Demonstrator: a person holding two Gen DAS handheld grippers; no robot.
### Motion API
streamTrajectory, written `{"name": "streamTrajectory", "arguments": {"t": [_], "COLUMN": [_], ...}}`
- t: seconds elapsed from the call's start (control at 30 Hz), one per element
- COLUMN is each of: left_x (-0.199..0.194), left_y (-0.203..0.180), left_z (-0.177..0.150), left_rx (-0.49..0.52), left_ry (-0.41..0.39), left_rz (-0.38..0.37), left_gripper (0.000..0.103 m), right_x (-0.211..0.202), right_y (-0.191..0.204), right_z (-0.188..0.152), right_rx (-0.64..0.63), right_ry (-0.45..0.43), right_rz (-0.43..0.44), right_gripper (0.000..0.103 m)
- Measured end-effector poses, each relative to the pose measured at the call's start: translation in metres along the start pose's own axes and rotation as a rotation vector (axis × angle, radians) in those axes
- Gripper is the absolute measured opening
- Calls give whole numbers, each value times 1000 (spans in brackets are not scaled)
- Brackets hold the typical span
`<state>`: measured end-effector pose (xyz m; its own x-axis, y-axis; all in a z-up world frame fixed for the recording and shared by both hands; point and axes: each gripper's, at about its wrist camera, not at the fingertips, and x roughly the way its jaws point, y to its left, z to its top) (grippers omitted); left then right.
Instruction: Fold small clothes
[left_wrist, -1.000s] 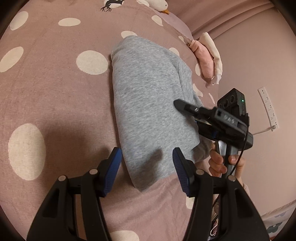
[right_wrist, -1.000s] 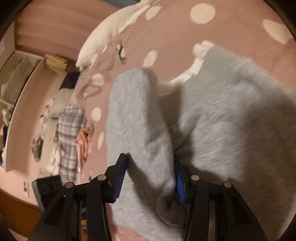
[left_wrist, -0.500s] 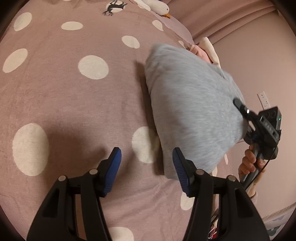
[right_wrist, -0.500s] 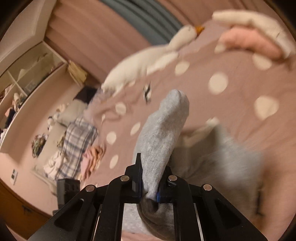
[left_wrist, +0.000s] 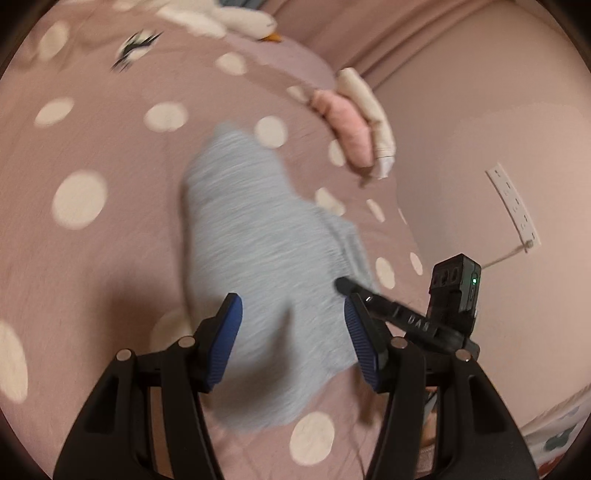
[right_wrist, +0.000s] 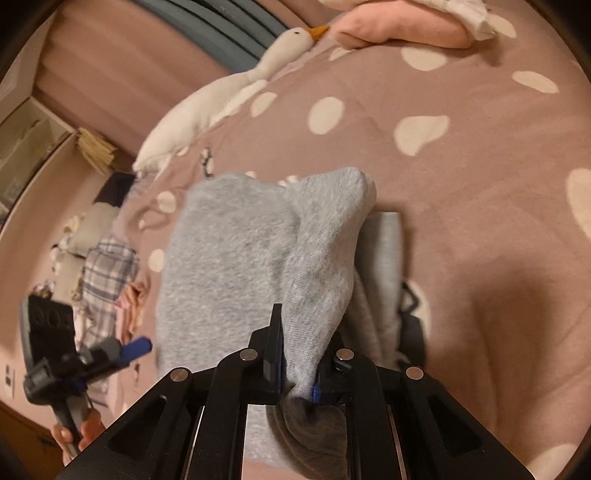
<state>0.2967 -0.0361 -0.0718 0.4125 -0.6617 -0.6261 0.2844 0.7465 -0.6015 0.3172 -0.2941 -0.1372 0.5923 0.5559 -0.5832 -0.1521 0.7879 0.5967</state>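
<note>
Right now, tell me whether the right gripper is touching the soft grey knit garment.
Touching. The right wrist view shows the right gripper shut on a pinched fold of the grey garment, cloth squeezed between both pads.

I get dim, warm, pinkish light in both views. Ahead of my left jaws the grey garment (left_wrist: 258, 236) smears with motion blur; fisheye bending and dark vignetting crowd the edges.

A white plush goose with an orange beak (right_wrist: 258, 70) lies along the far edge of the dusty-pink bedspread with cream polka dots (right_wrist: 480, 206). Near it rests a rolled pink and cream cloth bundle (left_wrist: 354, 122). A white power strip (left_wrist: 511, 203) hangs on the pink wall.
</note>
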Motion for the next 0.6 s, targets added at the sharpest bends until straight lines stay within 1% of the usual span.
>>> {"name": "streamTrajectory", "arguments": {"t": [0.07, 0.1, 0.17, 0.27, 0.3, 0.33, 0.37, 0.43, 0.5, 0.53, 0.6], "left_x": [11, 18, 35, 62, 68, 72, 72, 70, 69, 69, 69], "left_y": [-7, -5, 4, 21, 25, 28, 30, 30, 28, 26, 25], "left_z": [7, 11, 13, 9, 8, 8, 8, 9, 9, 8, 8], "left_rx": [36, 24, -5, -31, -41, -43, -46, -51, -29, -16, -6], "left_ry": [-11, -3, 30, 93, 104, 98, 91, 94, 104, 107, 107], "left_rz": [10, 12, -9, 33, 45, 57, 57, 55, 69, 76, 82], "left_gripper": [57, 57, 57, 55, 52, 46, 45, 45, 45, 45, 45], "right_x": [-3, -3, 0, 14, 20, 23, 27, 29, 23, 19, 1], "right_y": [7, 7, 3, -6, -11, -15, -19, -23, -22, -21, -13], "right_z": [3, 5, 4, -1, -4, -6, -8, -9, -7, -7, -6], "right_rx": [-23, -25, -10, 18, 31, 41, 56, 86, 99, 101, 74], "right_ry": [-6, -3, 13, 49, 65, 72, 75, 68, 71, 69, 12], "right_rz": [-9, -16, -20, -51, -68, -76, -83, -70, -60, -65, -116], "right_gripper": [12, 12, 12, 12, 12, 12, 12, 12, 13, 16, 20]}}
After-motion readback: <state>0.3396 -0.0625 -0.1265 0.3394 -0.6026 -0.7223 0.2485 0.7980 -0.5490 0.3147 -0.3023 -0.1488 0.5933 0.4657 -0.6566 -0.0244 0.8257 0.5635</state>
